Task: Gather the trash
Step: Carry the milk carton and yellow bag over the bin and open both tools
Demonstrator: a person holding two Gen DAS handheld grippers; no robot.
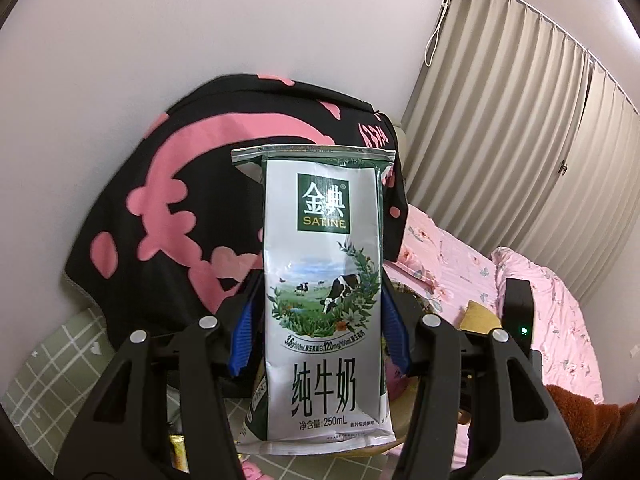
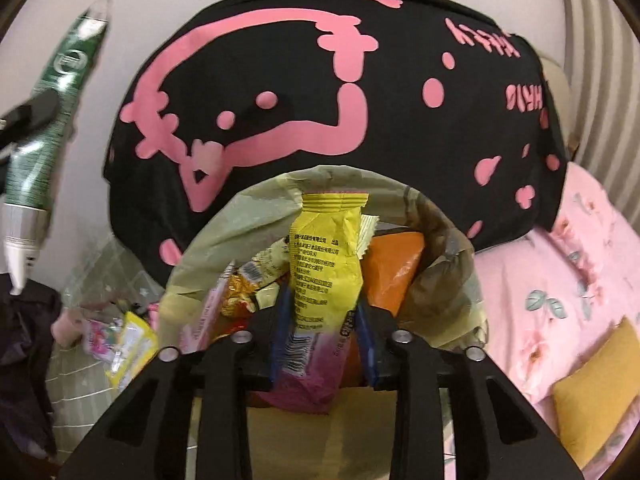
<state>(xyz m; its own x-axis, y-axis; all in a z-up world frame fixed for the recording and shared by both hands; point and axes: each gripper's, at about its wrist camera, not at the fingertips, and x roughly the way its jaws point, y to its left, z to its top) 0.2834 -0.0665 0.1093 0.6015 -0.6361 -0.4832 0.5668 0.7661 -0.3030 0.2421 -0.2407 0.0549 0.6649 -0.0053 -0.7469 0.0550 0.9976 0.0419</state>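
My left gripper (image 1: pixel 320 320) is shut on a flattened white and green Satine milk carton (image 1: pixel 322 280) and holds it upright in the air in the left wrist view. The same carton (image 2: pixel 52 112) shows blurred at the far left of the right wrist view. My right gripper (image 2: pixel 324 316) is shut on a yellow and pink snack wrapper (image 2: pixel 324 264), held over the open mouth of a bin lined with a pale green bag (image 2: pixel 224 232). The bin holds several wrappers, among them an orange packet (image 2: pixel 394 268).
A black cushion with pink print (image 2: pixel 320 80) leans on the white wall behind the bin. A bed with pink floral sheets (image 2: pixel 560 280) lies to the right, with a mustard cushion (image 2: pixel 596 392). Loose wrappers (image 2: pixel 124 344) lie on the green checked cloth at the left. Beige curtains (image 1: pixel 520 140) hang at the right.
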